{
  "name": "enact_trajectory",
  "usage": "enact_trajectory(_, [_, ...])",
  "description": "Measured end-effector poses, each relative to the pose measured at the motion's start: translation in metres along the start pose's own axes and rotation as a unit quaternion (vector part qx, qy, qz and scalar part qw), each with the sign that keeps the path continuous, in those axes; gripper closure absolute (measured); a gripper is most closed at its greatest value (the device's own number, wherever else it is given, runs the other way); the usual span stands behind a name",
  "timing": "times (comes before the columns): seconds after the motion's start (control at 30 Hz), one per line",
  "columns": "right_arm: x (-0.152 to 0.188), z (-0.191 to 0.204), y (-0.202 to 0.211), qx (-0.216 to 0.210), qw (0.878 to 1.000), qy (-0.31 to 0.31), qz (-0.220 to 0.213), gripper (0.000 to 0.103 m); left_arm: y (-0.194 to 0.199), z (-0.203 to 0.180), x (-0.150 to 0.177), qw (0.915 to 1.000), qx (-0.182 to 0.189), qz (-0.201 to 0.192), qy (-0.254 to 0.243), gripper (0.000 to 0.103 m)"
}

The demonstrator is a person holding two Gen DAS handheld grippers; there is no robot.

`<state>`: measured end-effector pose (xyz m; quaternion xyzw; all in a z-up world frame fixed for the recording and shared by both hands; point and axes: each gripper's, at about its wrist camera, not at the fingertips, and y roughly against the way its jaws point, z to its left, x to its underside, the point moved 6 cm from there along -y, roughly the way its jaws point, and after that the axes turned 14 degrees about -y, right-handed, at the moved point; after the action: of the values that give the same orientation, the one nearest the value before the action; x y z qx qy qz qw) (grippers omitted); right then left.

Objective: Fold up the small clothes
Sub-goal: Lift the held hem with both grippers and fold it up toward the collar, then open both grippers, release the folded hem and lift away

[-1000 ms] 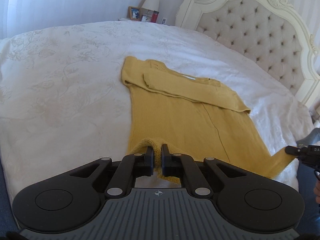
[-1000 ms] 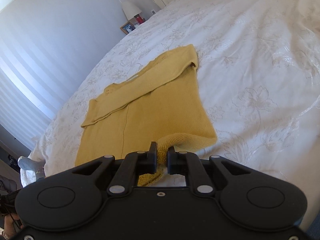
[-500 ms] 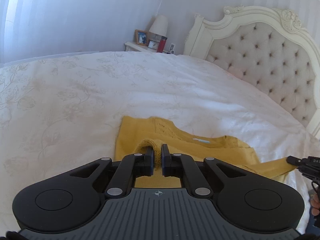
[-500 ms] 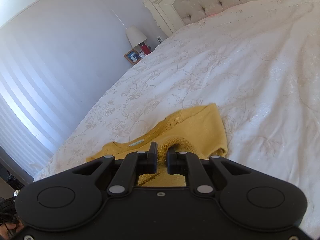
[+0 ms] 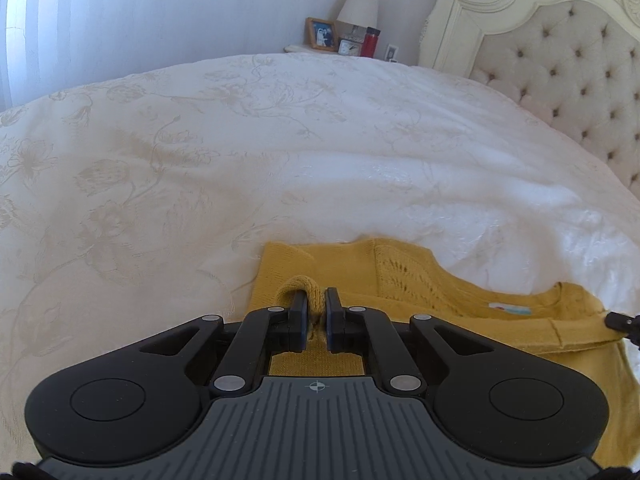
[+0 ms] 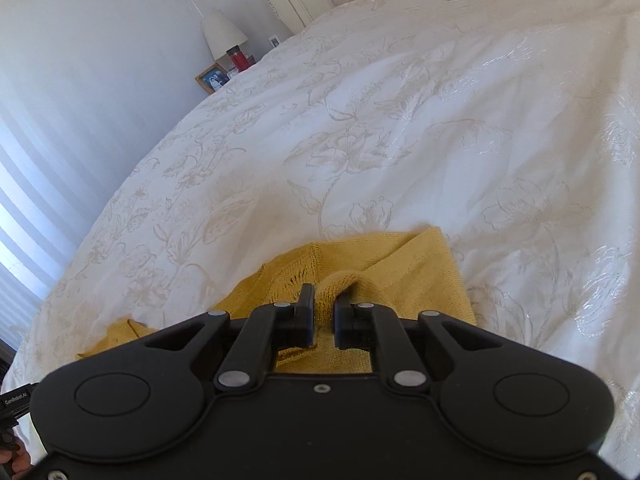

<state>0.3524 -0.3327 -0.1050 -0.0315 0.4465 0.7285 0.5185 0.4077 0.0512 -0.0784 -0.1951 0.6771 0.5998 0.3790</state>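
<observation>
Now both claws pinch the yellow sweater's (image 5: 440,300) hem: left claw (image 5: 314,306) near its left shoulder, right claw (image 6: 323,309) near its right, neckline just beyond on the bed (image 5: 280,140), so setting down comes next.

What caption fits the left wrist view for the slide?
Left tongs shut on the hem of a mustard knit sweater, carried over its body toward the neckline on a white floral bedspread.

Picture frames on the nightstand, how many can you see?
1: a wooden picture frame at the nightstand's left end, beside the lamp. Others may be hidden behind the clock and red bottle.
</observation>
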Motion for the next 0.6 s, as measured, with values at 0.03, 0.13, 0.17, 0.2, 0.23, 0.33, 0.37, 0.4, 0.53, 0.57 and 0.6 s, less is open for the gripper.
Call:
enact_trajectory(0.03, [0.001, -0.001, -0.004, 0.005, 1.0, 0.002, 0.001, 0.086, -0.004, 0.003, 0.001, 1.0, -0.003, 0.003, 0.004, 0.092])
enact_trajectory(0.13, [0.001, -0.004, -0.01, 0.001, 1.0, -0.006, 0.001, 0.084, -0.01, 0.012, 0.0, 0.9997, 0.003, 0.001, 0.026, 0.09])
enact_trajectory(0.17, [0.0, -0.004, -0.01, -0.002, 1.0, -0.01, 0.001, 0.083, -0.011, 0.014, -0.002, 0.9995, 0.002, -0.002, 0.031, 0.089])
enact_trajectory(0.2, [-0.001, -0.005, -0.01, -0.004, 1.0, -0.013, 0.001, 0.083, -0.01, 0.016, -0.005, 0.9994, -0.001, -0.007, 0.035, 0.086])
enact_trajectory(0.23, [-0.003, -0.005, -0.009, -0.007, 1.0, -0.016, -0.001, 0.082, -0.006, 0.018, -0.008, 0.9991, -0.014, -0.017, 0.035, 0.08])
enact_trajectory(0.33, [-0.007, -0.007, -0.001, -0.018, 1.0, -0.024, -0.009, 0.075, 0.009, 0.02, -0.021, 0.9973, -0.046, -0.053, 0.021, 0.07])
enact_trajectory(0.37, [-0.008, -0.007, 0.003, -0.018, 0.999, -0.022, -0.016, 0.07, 0.013, 0.019, -0.024, 0.997, -0.048, -0.059, 0.011, 0.07])
enact_trajectory(0.4, [-0.01, -0.006, 0.008, -0.016, 0.999, -0.017, -0.029, 0.055, 0.016, 0.018, -0.027, 0.9969, -0.05, -0.06, -0.002, 0.069])
enact_trajectory(0.53, [-0.014, -0.001, 0.033, -0.01, 0.997, 0.016, -0.077, 0.036, 0.037, 0.0, -0.022, 0.9958, -0.038, -0.064, -0.053, 0.067])
enact_trajectory(0.57, [-0.012, 0.001, 0.037, -0.013, 0.997, 0.022, -0.076, 0.036, 0.041, -0.007, -0.019, 0.9952, -0.032, -0.063, -0.067, 0.065])
enact_trajectory(0.6, [-0.009, 0.002, 0.04, -0.016, 0.997, 0.027, -0.074, 0.036, 0.042, -0.016, -0.013, 0.9941, -0.027, -0.059, -0.087, 0.062])
